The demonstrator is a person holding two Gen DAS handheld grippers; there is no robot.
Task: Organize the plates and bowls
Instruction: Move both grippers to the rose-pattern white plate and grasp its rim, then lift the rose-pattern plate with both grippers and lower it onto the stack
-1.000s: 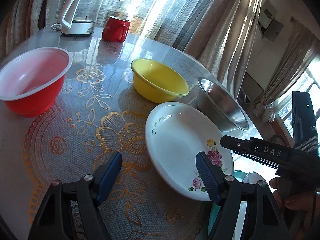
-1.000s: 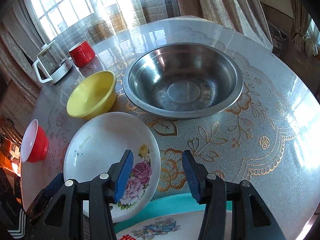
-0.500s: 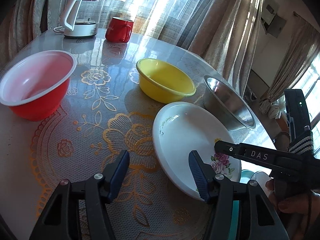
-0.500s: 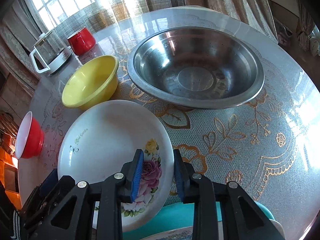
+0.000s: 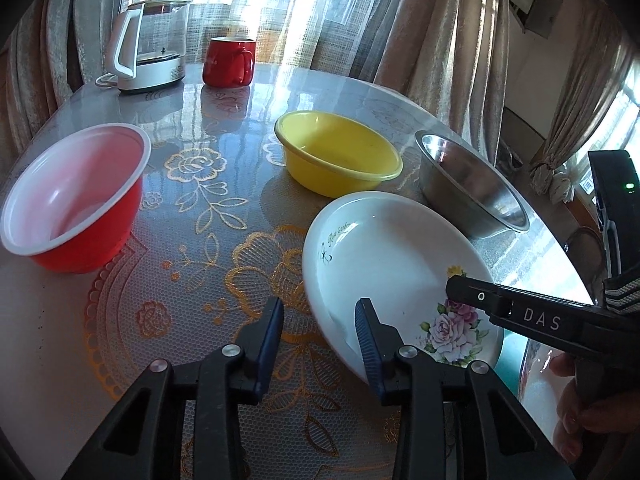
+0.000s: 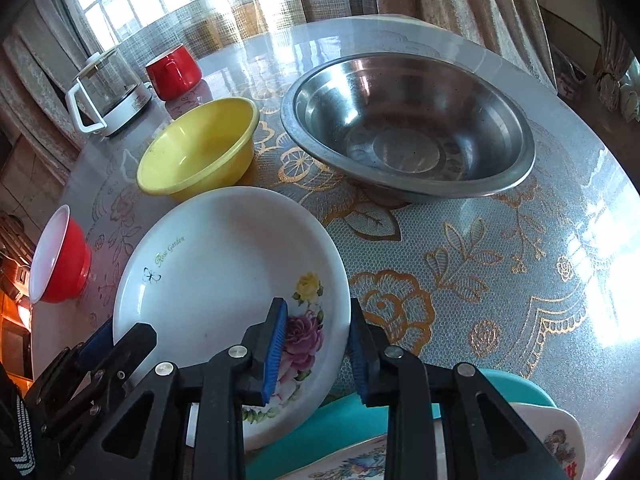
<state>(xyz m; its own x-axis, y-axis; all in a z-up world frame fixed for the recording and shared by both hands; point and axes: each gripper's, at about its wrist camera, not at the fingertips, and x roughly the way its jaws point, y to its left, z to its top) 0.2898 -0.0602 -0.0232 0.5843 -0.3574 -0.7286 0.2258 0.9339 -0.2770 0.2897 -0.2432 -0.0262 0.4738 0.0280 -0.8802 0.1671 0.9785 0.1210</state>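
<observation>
A white plate [image 5: 384,256] [image 6: 224,276] with painted roses lies on the table between both grippers. My right gripper [image 6: 316,344] is shut on its right rim, one pad on the roses and the other under the outer edge. One of its fingers [image 5: 520,314] reaches over the plate in the left wrist view. My left gripper [image 5: 320,340] straddles the plate's left rim and its jaws are closing, with a gap still showing at the pads. A yellow bowl [image 5: 336,160] [image 6: 200,148], a red bowl [image 5: 72,200] [image 6: 56,256] and a steel bowl [image 5: 472,184] [image 6: 408,128] stand further back.
A glass kettle [image 5: 148,44] and a red mug [image 5: 228,62] stand at the far edge by the curtains. A teal plate [image 6: 360,420] and a patterned plate [image 6: 352,466] lie at the near edge under my right gripper. The round table [image 6: 520,280] has a lace-patterned cover.
My left jaws have narrowed around the plate's left rim. My right gripper slid left over the plate's right rim and closed on it by half a second ago.
</observation>
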